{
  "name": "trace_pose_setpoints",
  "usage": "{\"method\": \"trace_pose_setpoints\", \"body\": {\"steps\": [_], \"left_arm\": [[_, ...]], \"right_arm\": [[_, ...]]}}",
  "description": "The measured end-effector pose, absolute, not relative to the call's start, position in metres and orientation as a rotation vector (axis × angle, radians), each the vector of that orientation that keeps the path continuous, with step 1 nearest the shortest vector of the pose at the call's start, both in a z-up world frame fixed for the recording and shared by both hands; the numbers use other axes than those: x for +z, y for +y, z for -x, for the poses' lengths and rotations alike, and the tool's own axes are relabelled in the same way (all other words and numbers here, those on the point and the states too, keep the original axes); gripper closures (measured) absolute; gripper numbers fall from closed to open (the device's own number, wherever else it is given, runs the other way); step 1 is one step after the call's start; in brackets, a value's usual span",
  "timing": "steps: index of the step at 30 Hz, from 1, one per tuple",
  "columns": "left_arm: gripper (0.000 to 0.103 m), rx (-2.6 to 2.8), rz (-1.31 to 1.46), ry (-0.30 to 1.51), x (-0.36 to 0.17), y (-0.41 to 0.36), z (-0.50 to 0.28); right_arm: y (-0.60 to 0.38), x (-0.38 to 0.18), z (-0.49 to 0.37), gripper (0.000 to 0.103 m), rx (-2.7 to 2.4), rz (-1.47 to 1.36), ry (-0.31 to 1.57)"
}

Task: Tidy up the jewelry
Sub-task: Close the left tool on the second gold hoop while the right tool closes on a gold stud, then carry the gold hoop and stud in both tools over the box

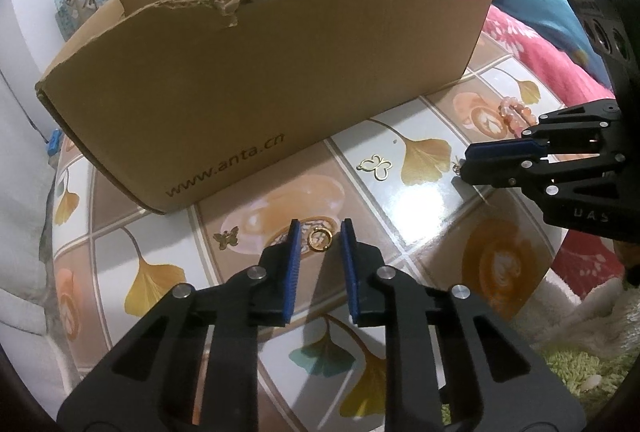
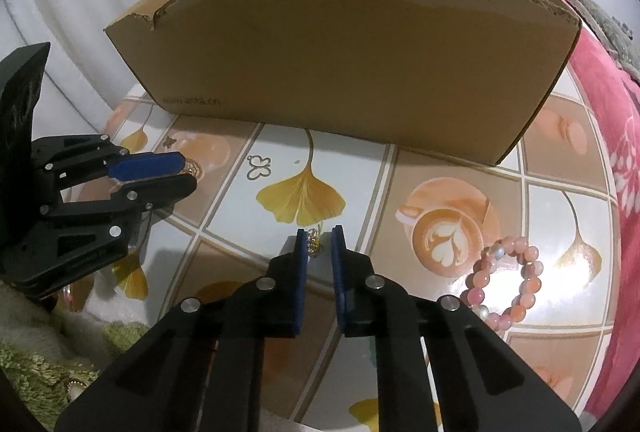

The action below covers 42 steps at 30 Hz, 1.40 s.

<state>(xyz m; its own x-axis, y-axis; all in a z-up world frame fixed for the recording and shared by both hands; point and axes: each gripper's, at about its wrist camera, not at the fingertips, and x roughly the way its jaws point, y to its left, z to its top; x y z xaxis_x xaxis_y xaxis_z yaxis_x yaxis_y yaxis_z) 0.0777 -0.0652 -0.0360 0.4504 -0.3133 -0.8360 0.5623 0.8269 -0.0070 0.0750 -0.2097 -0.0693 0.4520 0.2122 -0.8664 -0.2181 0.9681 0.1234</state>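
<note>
A small gold ring [image 1: 319, 240] lies on the patterned table [image 1: 420, 216] between the blue pads of my left gripper [image 1: 321, 228], which is open with a gap on each side of the ring. My right gripper [image 2: 319, 234] is narrowly open around a tiny gold trinket [image 2: 314, 242], which sits against the left pad and is clear of the right one. A pink bead bracelet [image 2: 506, 282] lies to the right of the right gripper. Farther back on the table lie a pale butterfly charm [image 2: 258, 166] and a darker butterfly charm [image 1: 227, 237].
An open cardboard box [image 1: 260, 80] with torn top edges stands along the back of the table. A pink blanket [image 2: 604, 136] lies to the right and a green shaggy rug [image 2: 36, 372] below the table's near edge. The two grippers stand side by side.
</note>
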Motion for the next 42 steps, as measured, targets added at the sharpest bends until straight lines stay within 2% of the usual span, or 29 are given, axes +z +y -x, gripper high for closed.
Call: {"method": "trace_pose_setpoints", "body": {"steps": [6, 26, 36, 42], "left_arm": [[0.092, -0.553, -0.293, 0.959, -0.036, -0.065, -0.077], [0.093, -0.559, -0.303, 0.931, -0.030, -0.070, -0.071], [0.093, -0.551, -0.286, 0.890, -0.012, -0.064, -0.064], [0.093, -0.564, -0.268, 0.803, 0.022, -0.059, -0.062]], "right_arm": [[-0.209, -0.071, -0.076, 0.096, 0.264, 0.009, 1.070], [-0.211, -0.061, -0.069, 0.100, 0.265, -0.006, 1.044], [-0.218, -0.035, -0.060, 0.100, 0.266, -0.011, 0.992], [-0.229, 0.005, -0.054, 0.100, 0.281, -0.002, 0.903]]}}
